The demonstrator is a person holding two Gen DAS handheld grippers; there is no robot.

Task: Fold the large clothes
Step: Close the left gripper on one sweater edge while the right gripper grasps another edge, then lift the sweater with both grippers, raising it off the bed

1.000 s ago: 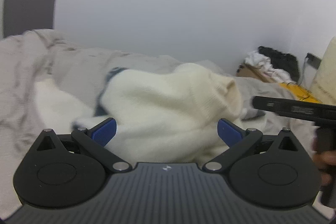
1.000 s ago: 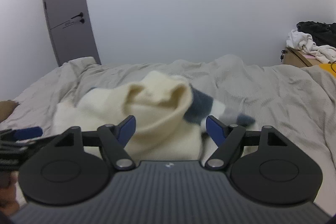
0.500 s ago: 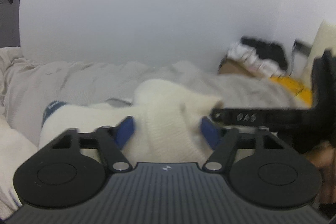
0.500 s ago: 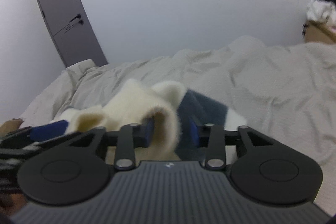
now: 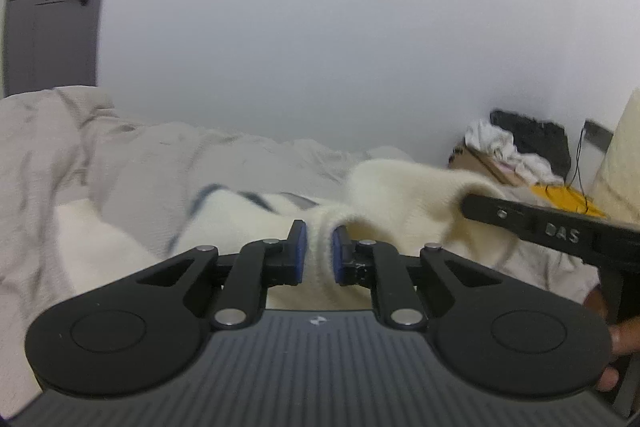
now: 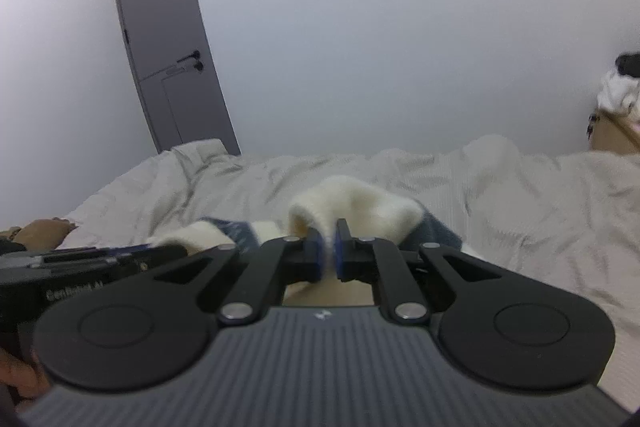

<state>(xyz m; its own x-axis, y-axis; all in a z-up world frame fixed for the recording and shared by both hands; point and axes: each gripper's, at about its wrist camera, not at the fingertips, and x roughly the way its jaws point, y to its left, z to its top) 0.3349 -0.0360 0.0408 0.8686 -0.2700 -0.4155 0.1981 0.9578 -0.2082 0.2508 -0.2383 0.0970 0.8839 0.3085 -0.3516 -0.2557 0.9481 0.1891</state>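
Note:
A cream knitted sweater (image 5: 404, 195) with dark blue stripes lies bunched on the bed and is lifted at two spots. My left gripper (image 5: 319, 253) is shut on a fold of its cream fabric. My right gripper (image 6: 328, 253) is shut on another cream fold (image 6: 352, 201), with a blue band of the sweater beside it. The right gripper's black body (image 5: 560, 233) shows at the right of the left wrist view. The left gripper's body (image 6: 80, 267) shows at the left of the right wrist view.
The bed has a rumpled light grey cover (image 6: 520, 187). A grey door (image 6: 168, 59) stands at the back left. A box piled with white and black clothes (image 5: 516, 151) and a yellow item (image 5: 560, 197) sit at the right by the wall.
Both grippers have closed from open onto folds of the sweater. The fabric has been drawn up off the bed between them.

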